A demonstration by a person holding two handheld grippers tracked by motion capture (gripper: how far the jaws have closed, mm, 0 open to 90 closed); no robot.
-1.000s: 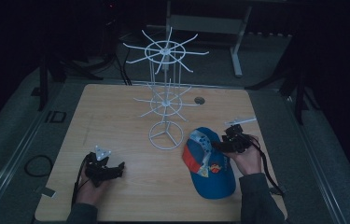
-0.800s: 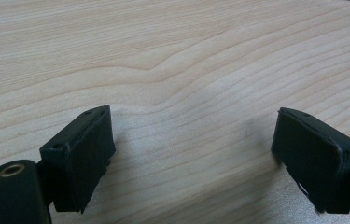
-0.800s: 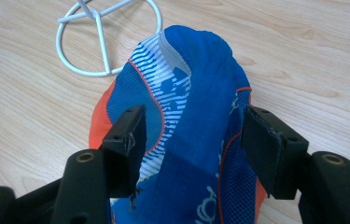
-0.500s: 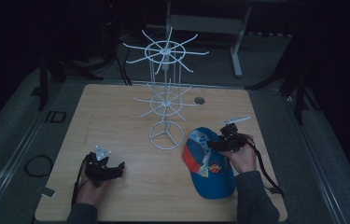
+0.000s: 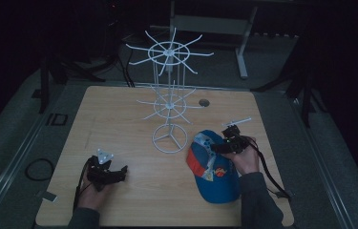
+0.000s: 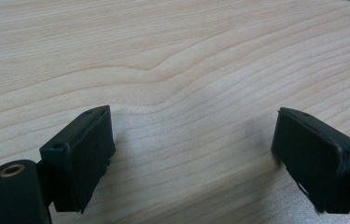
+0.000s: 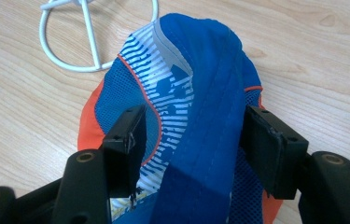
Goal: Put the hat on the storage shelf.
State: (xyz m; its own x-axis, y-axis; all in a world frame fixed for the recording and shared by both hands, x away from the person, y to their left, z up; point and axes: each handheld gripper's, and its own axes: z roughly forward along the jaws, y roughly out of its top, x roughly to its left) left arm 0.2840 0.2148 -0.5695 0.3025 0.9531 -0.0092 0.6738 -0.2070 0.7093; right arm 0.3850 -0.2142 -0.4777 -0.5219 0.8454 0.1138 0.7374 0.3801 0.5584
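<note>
My right tongs straddled the crown of the blue cap, one jaw on each side of a raised fold of fabric. In the right gripper view the right jaw lay against the cloth while the left stood beside the striped panel; I judged this a light pinch on the cap's fold, not a firm clamp. The cap lay on the desk at its near right, brim toward me, just right of the ring base of the white wire rack. Taking the crown at its ridge made sense — the soft fabric bunches there and gives the jaws something to bite, and I judged the rack's spokes to be the likely destination.

My left tongs rested low over bare desk at the near left, jaws well apart and holding nothing — parked clear of the work.

Against the earlier high views, the right tongs had edged slightly leftward over the cap, from its right rim toward the crown. The jaw spread appeared unchanged. The cap, the rack and the left tongs lay where they had been.
</note>
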